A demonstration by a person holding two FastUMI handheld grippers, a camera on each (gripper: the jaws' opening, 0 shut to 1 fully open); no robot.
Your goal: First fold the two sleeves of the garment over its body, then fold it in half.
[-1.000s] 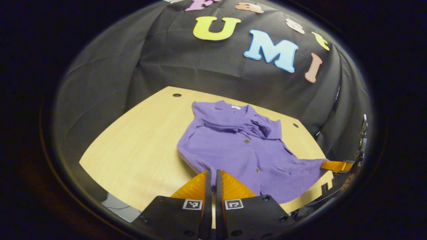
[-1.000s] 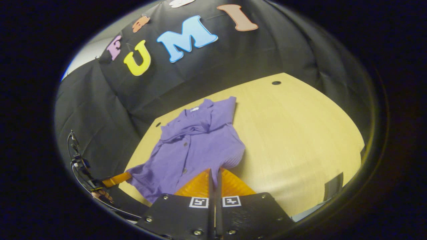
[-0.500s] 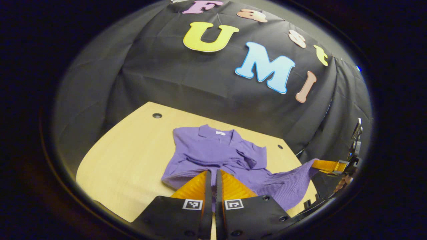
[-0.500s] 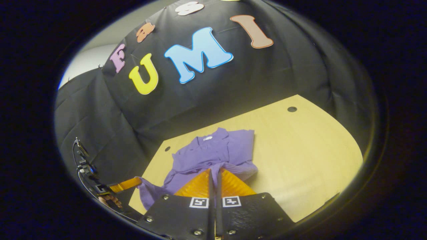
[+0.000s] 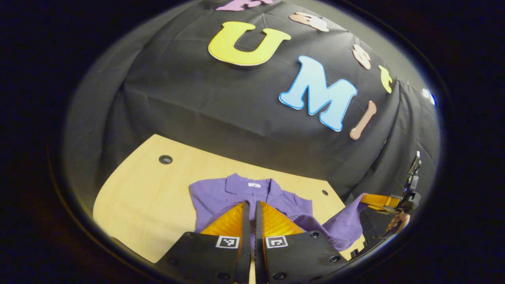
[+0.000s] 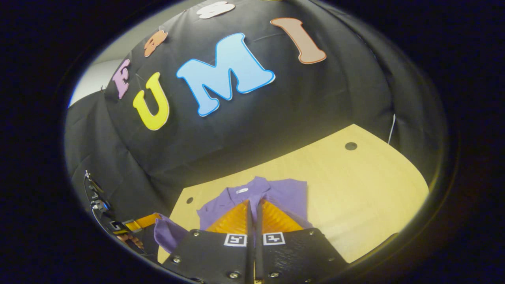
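The purple shirt (image 5: 221, 193) lies on the wooden desk (image 5: 146, 193) near the back wall, collar away from us, hem lifted off the surface. There's a small white neck label (image 5: 252, 184), too tiny to read. The left claw (image 5: 249, 213) is pinched tight on one hem corner. The right claw (image 6: 254, 211) is pinched on the other. The left gripper view also catches the right claw out at the side with fabric hanging from it.

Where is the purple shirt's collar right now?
The collar lies flat at the far end of the purple shirt, on the wooden table toward the black wall; in both gripper views it sits just beyond the closed fingertips.
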